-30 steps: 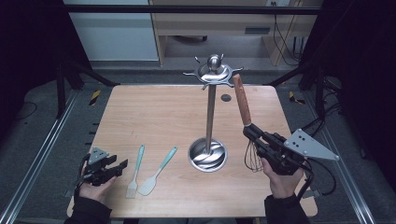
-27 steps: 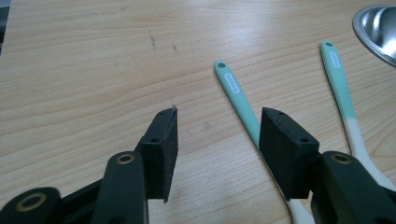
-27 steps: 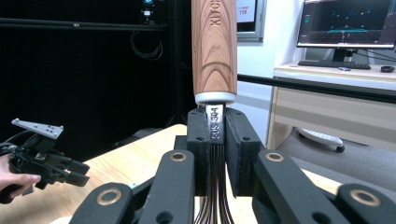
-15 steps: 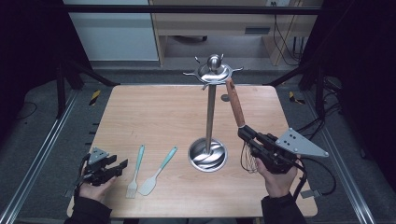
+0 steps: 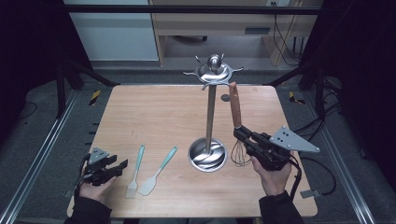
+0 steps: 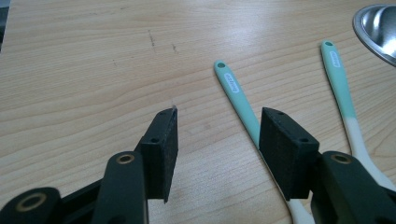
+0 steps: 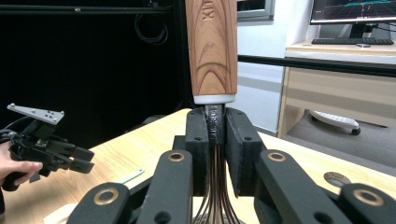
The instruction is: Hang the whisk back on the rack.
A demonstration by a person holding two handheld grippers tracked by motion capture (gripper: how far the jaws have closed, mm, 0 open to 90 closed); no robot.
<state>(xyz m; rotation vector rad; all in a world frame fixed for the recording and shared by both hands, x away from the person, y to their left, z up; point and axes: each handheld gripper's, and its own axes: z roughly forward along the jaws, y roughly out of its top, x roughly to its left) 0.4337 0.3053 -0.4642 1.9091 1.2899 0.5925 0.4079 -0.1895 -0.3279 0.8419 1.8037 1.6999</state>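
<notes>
My right gripper (image 5: 242, 134) is shut on the metal neck of a whisk, just below its wooden handle (image 5: 235, 104). The whisk stands nearly upright, with its wire loops (image 5: 240, 154) hanging beside the base of a metal utensil stand (image 5: 210, 116). The handle's top is close to the stand's hooked crown (image 5: 214, 73). In the right gripper view the pads (image 7: 201, 135) clamp the neck under the handle (image 7: 211, 46). My left gripper (image 5: 115, 167) rests open at the table's front left, holding nothing (image 6: 217, 135). A teal-handled brush (image 5: 136, 170) and spatula (image 5: 159, 170) lie beside it.
The stand's round dished base (image 5: 208, 157) sits in the middle of the wooden table (image 5: 154, 112). A small round grommet (image 5: 225, 98) is set in the table behind the stand. A desk and cables stand beyond the far edge.
My right gripper has carried the whisk left and slightly away, closer to the stand, and the handle has tipped more upright. The left gripper has not moved.
</notes>
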